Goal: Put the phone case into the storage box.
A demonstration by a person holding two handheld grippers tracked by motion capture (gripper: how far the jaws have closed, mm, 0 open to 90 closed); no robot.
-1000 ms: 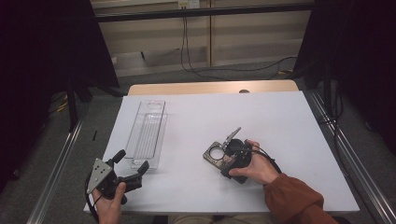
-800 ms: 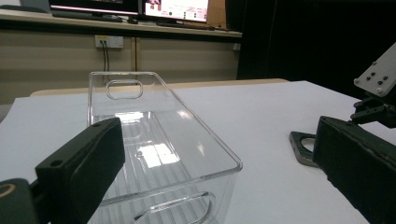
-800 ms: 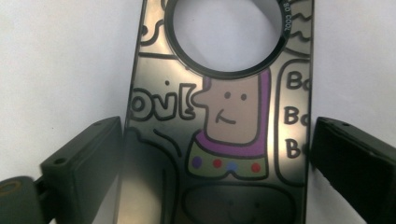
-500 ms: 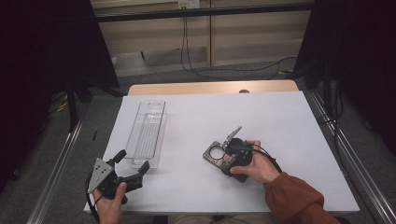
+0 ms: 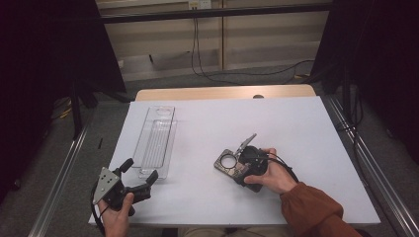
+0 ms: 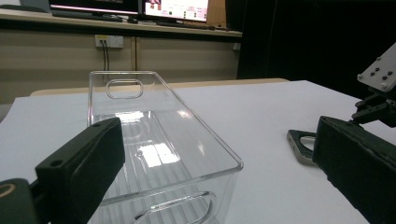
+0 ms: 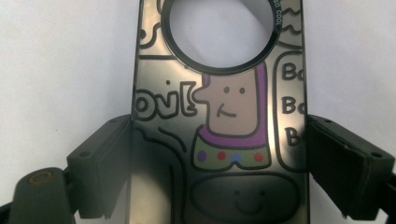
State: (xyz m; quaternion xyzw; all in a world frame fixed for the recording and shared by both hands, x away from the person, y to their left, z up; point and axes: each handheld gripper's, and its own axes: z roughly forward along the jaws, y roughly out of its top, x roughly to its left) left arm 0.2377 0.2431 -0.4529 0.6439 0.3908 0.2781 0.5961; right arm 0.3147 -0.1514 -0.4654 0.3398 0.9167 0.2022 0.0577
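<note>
We are clamping the right gripper (image 5: 236, 165) on a cartoon-printed phone case (image 7: 219, 121) lying flat at lower center of the high view, while our left gripper (image 5: 141, 177) is gaping beside the clear tray (image 5: 157, 143) at lower left.

Left hand (image 5: 117, 216) enters at the lower left of the high view and holds the left gripper (image 5: 140, 174), jaws spread wide apart and aimed up and to the right, nothing between them; grey three-cornered plate facing up. Right forearm in a rust-coloured sleeve (image 5: 316, 212) enters from the lower right; right hand (image 5: 273, 172) wraps the right gripper (image 5: 236, 163), which points up and to the left. In the right gripper view its two jaws press against both long edges of a flat printed plate (image 7: 219, 116)
</note>
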